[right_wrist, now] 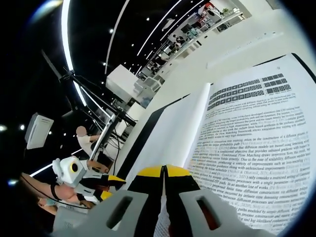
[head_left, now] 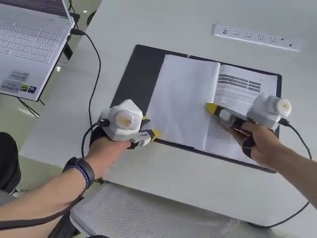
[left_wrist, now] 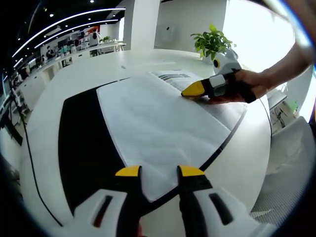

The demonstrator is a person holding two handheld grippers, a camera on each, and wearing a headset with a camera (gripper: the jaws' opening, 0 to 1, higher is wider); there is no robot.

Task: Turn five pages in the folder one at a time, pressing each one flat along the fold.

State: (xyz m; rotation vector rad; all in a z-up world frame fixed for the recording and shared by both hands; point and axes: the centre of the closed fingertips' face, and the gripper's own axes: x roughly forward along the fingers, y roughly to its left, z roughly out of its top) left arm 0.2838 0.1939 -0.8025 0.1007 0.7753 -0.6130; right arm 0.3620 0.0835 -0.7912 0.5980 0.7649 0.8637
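Tabletop (head_left: 148, 25): white; carries every item listed below.
Folder (head_left: 133, 74): black, lying open and flat near the middle of the tabletop, its near edge towards the person.
Blank page (head_left: 181, 99): white, lies over the left half of the folder; a strip of bare black cover shows to its left.
Printed page (head_left: 242, 91): on the right half, dense text with dark bars at the top, meeting the blank page along the fold.
Right gripper (head_left: 211, 108): held in the right hand (head_left: 260, 141); jaws pressed together, nothing between them, yellow tips down at the fold where the two pages meet.
Left gripper (head_left: 151, 134): held in the left hand (head_left: 106, 148); jaws spread with a clear gap, at the near left corner of the blank page by the folder's near edge. In the left gripper view that corner lies between the tips; contact cannot be told.
Laptop (head_left: 29, 44): open, far left, well apart from the folder.
Cable (head_left: 94, 64): black, runs from beside the laptop towards the left hand.
Power strip (head_left: 256, 36): white, beyond the folder.
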